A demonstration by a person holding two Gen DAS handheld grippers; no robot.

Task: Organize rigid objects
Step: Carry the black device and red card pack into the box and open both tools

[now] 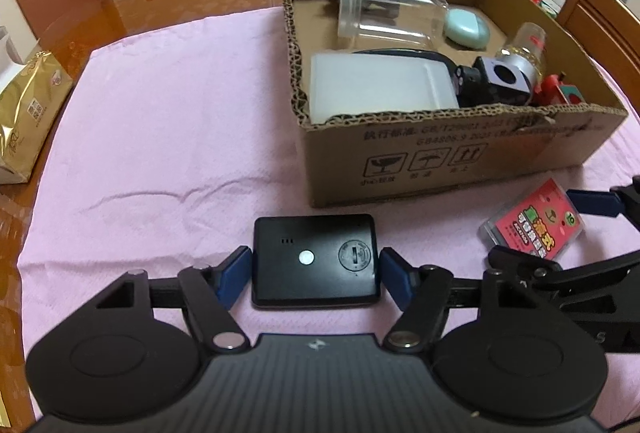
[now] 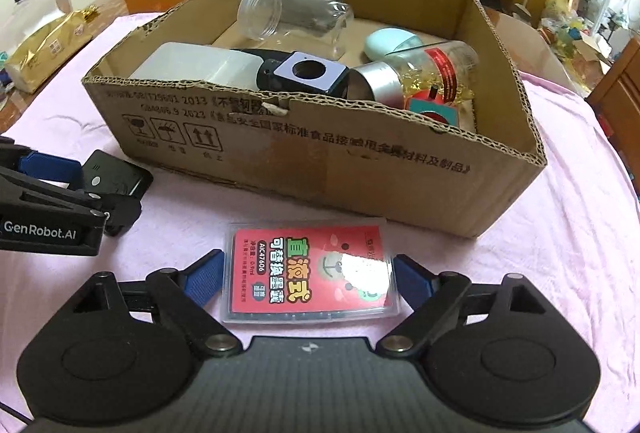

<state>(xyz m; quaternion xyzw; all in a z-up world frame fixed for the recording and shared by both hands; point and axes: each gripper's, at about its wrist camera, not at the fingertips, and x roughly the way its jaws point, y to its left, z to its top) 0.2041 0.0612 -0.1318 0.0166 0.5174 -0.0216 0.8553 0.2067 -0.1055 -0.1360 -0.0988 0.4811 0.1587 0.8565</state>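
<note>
A flat black device (image 1: 315,260) lies on the pink cloth between the blue pads of my left gripper (image 1: 315,275); the pads touch both its sides. It also shows in the right wrist view (image 2: 116,179). A clear case with a red label (image 2: 310,275) lies between the pads of my right gripper (image 2: 308,281), which touch its sides; it also shows in the left wrist view (image 1: 534,229). Both objects rest on the cloth in front of the cardboard box (image 1: 440,161), which also shows in the right wrist view (image 2: 320,169).
The box holds a clear jar (image 1: 384,13), a white container (image 1: 380,85), a black cube part (image 1: 500,77), a mint case (image 1: 466,27) and a bottle (image 2: 436,73). A gold bag (image 1: 28,113) lies left. Wooden chairs stand behind the table.
</note>
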